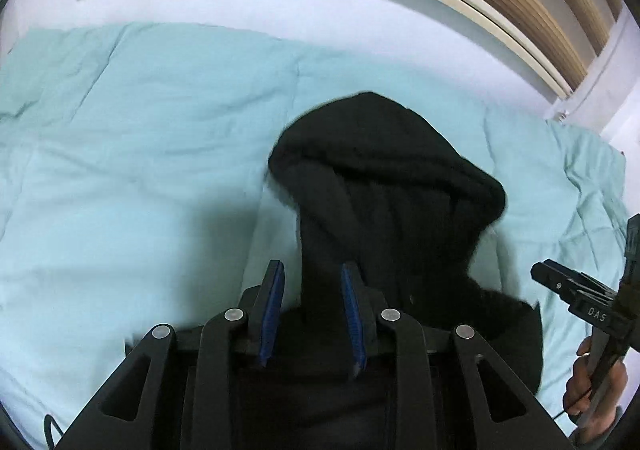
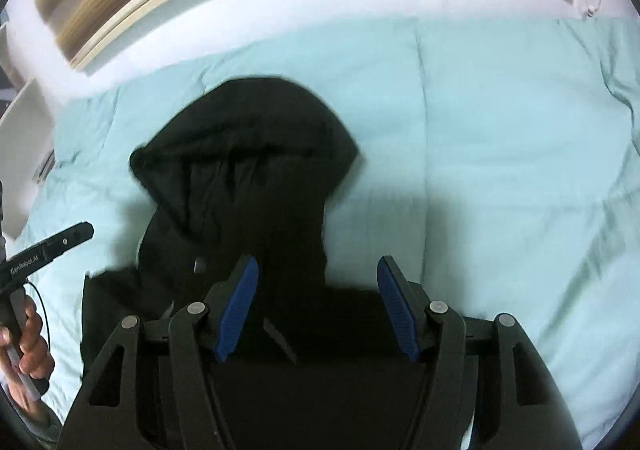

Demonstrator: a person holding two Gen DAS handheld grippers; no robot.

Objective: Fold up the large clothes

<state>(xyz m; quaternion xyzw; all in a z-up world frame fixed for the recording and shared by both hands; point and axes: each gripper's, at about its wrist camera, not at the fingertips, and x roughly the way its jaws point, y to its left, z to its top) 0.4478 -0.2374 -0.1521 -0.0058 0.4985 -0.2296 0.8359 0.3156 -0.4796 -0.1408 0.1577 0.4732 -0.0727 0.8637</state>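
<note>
- Two grippers, left [image 1: 312,286] and right [image 2: 318,286], hover with jaws released, gripping nothing.
- Black hoodie [image 1: 384,185] lies mid-bed [image 1: 140,129], hood toward the far edge.
- Judgement: folding under way; next, pinch the near fabric.

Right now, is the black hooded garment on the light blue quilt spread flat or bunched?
Bunched: the black hooded garment lies in rumpled heaps on the light blue quilt, hood up top. Fold stage: cannot tell.

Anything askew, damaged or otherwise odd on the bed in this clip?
Nothing stands out. The black hoodie lies on the teal duvet, hood away from the cameras, bunched but not visibly damaged. Both the left gripper and right gripper are open over it. The duvet is only lightly wrinkled.
</note>
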